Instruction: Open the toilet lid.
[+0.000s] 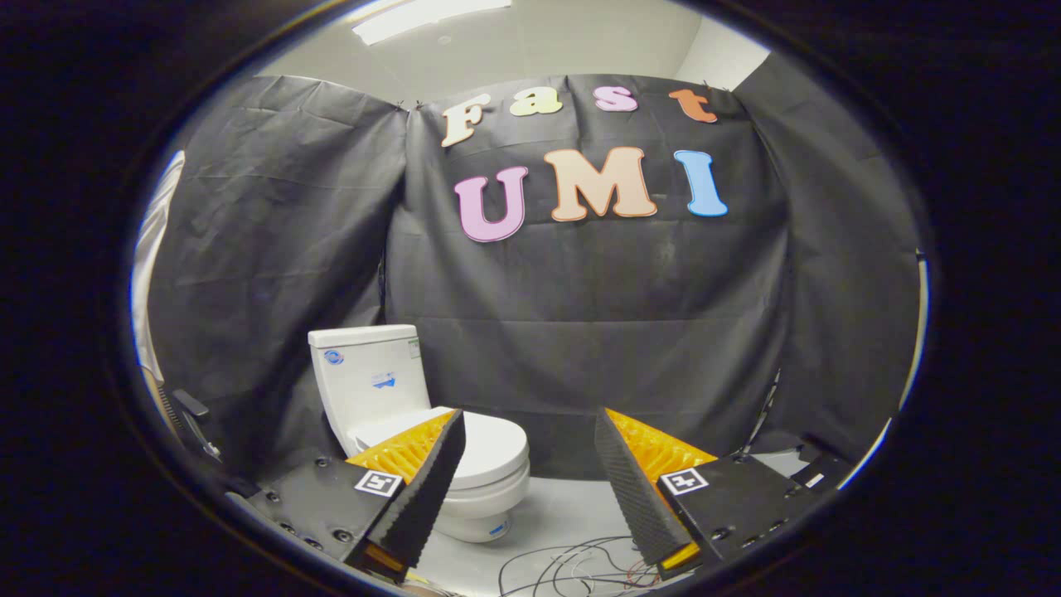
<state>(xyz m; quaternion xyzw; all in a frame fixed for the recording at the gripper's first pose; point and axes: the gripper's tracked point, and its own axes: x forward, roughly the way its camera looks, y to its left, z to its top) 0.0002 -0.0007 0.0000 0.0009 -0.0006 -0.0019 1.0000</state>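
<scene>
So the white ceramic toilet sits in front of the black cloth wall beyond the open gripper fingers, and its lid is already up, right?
Not quite. The gripper view shows the white ceramic toilet in front of the black cloth wall, beyond the open gripper, but its lid is down, flat over the bowl, not up.

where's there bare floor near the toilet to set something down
Bare floor lies between the toilet and the cloth wall, ahead of the open gripper. Nearer the fingers, loose cables clutter the floor. The lid is down.
</scene>
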